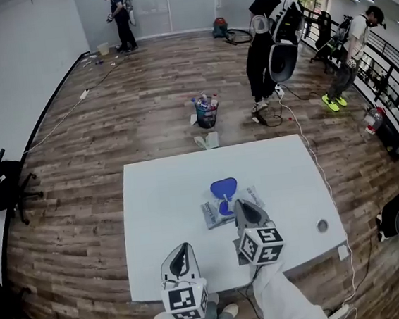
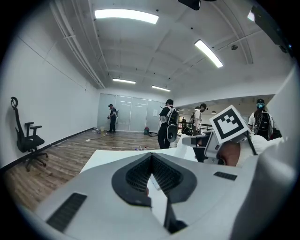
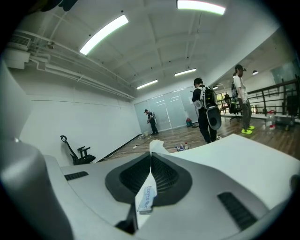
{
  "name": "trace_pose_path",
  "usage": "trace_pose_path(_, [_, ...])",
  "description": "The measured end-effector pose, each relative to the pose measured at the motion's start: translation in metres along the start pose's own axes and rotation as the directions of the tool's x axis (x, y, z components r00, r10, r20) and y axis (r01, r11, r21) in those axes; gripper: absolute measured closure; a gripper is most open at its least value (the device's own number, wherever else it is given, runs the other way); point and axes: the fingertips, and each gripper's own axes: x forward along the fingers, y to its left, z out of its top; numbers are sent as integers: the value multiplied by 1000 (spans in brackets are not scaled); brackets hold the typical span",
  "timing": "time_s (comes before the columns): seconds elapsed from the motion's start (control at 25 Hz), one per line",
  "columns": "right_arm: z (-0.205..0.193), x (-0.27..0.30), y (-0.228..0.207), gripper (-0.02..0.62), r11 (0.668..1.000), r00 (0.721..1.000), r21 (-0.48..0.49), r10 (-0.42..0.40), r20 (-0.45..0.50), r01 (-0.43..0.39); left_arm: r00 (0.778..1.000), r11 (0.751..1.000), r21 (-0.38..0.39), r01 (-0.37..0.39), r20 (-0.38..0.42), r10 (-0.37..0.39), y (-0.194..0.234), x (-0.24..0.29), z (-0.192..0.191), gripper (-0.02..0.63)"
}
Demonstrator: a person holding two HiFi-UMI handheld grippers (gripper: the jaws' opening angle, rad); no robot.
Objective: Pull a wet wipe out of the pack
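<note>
Right gripper (image 3: 151, 157) is clamped tight, jaws pressed together on a thin white sheet (image 3: 146, 196) that pokes out above the tips and carries blue print on its lower end; whether that's a wipe or a label, I can't tell from here. From the head view that gripper (image 1: 238, 205) sits right over the wipe pack (image 1: 216, 213), its tip just below the blue lid (image 1: 224, 187), which stands flipped open at the pack's far edge. The pack lies flat near the middle of the white table (image 1: 161, 195). Over to the left gripper (image 2: 151, 157): jaws closed, tips touching, pointing out across the tabletop. In the head view it (image 1: 182, 247) is over the near part of the table, left of the right gripper and apart from the pack. Its own view catches the right gripper's marker cube (image 2: 228, 124) off to the side. A small round thing (image 1: 322, 226) sits near the table's right edge. Beyond the table, on the wood floor, stands a bucket (image 1: 206, 112) with bottles in it, people stand further back, and a black chair (image 1: 0, 184) is at the left wall.
</note>
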Motion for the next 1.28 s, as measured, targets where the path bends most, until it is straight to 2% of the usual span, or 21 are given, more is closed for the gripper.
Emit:
trace_pose_path(0.28, [11,-40,3,581,998,999,52,18,42,-20,1000,1000,1,24,2,-24,-13,-11,-3,604])
trace_pose_path(0.76, [-20,-102,-7,581,998,998,-30,-51,25,51,998,998,24,62,24,-63,-40,-30,1,604])
trace_pose_path(0.96, [-35,-124,-4,581,997,998,-36,-66,14,66,997,997,-9,81,-6,-81,-46,-32,-7,604])
trace_pose_path(1.16, [-46,-148,-4,581,996,997,-28,-78,14,79,995,994,47,97,6,-98,-55,-36,-7,604])
trace_pose_path(1.28, [-50,-159,-3,581,997,997,-19,-81,15,81,995,994,49,99,10,-99,-59,-38,-8,604])
